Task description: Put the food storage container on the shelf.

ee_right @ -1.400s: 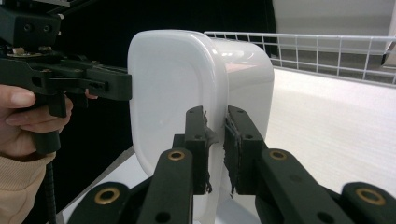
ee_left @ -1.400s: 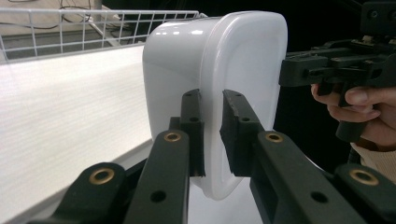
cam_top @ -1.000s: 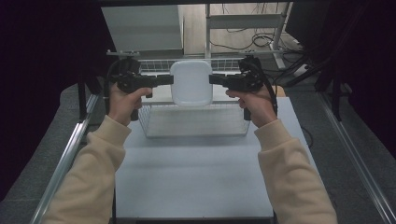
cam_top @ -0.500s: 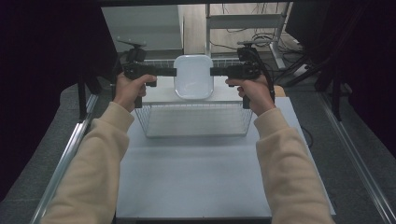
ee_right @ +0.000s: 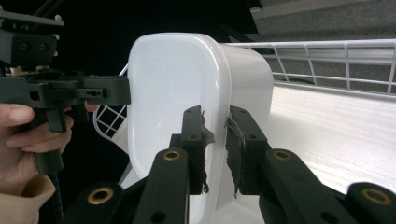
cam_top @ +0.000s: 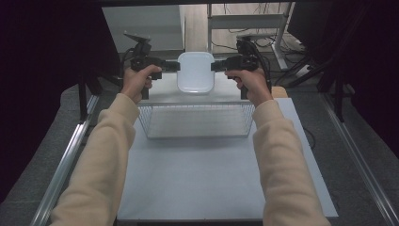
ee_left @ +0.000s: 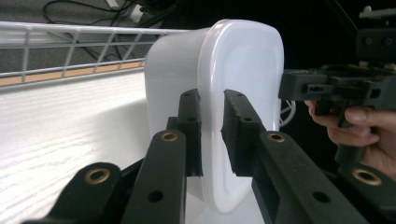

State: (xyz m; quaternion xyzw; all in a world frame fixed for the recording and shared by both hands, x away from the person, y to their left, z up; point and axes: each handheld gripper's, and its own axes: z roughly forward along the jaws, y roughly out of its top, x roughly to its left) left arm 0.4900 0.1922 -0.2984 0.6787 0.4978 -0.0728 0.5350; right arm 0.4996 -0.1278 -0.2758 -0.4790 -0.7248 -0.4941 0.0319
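A white rounded-rectangle tub [cam_top: 195,71] hangs in the air over the far edge of the wire basket [cam_top: 197,123], its open side toward the camera in the high view. My left gripper [cam_top: 175,66] is shut on its left rim, my right gripper [cam_top: 215,64] on its right rim. In the left gripper view the jaws [ee_left: 212,97] pinch the tub's wall [ee_left: 243,60], with the other gripper [ee_left: 336,86] beyond it. The right gripper view has its jaws [ee_right: 215,114] clamped on the rim of the tub [ee_right: 173,79], and the left gripper [ee_right: 107,91] holds the opposite side.
The wire basket stands on a white tabletop [cam_top: 202,179], its rim [ee_left: 70,35] below and behind the tub. Metal rails [cam_top: 70,155] run along both table sides. Desk legs and cables [cam_top: 244,28] lie on the floor beyond the table.
Both grippers have carried the tub upward and away from the person, from just above the basket to higher over its far edge. Both grips stay the same.
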